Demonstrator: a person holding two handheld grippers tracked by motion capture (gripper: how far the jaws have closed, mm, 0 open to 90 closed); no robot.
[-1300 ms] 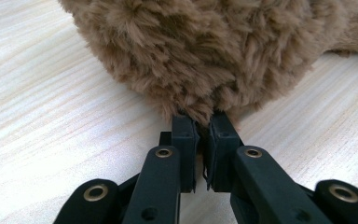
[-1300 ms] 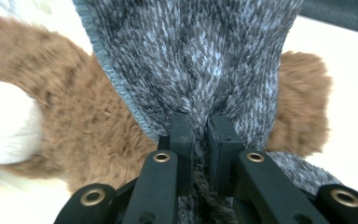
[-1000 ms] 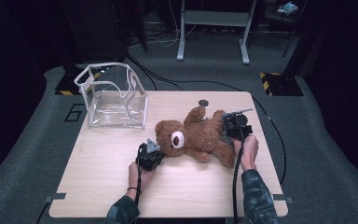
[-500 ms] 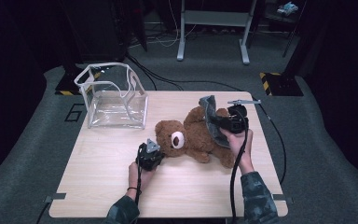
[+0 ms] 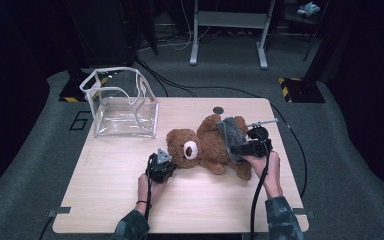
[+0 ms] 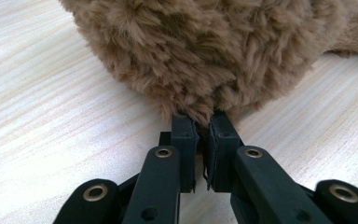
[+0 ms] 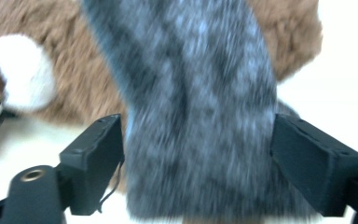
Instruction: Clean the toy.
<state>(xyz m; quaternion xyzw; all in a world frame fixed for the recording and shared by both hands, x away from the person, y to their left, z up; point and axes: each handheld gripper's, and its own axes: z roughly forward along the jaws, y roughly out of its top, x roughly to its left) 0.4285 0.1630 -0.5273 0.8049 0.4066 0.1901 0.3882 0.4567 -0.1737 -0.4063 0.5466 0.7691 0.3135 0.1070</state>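
Here, nearest the front edge of the pale wooden table (image 5: 105,200), the left gripper (image 5: 161,165) has its jaws pressed together on a tuft of fur at the head of the brown plush teddy bear (image 5: 205,147); in the left gripper view the black pads (image 6: 184,140) pinch the pile right at the tabletop. The bear lies on its back in the right half of the table, its long axis running roughly left to right, head toward the left gripper and legs toward the right edge.

Over the bear's lower body, the right gripper (image 5: 242,146) has just been opening its jaws. In the right gripper view they stand spread wide, with the grey mottled fleece cloth (image 7: 200,116) hanging between them and, as far as the blur allows, free of both pads. That cloth drapes across the bear's belly and hip, its length running crosswise to the bear.

So the cloth lies straight ahead of the right gripper, which is much the nearer; any pull or smoothing would likely fall to it while the left steadies the head.

Farther back, near the rear left corner, stands a clear plastic box with a white rim (image 5: 122,102), well apart from the bear.
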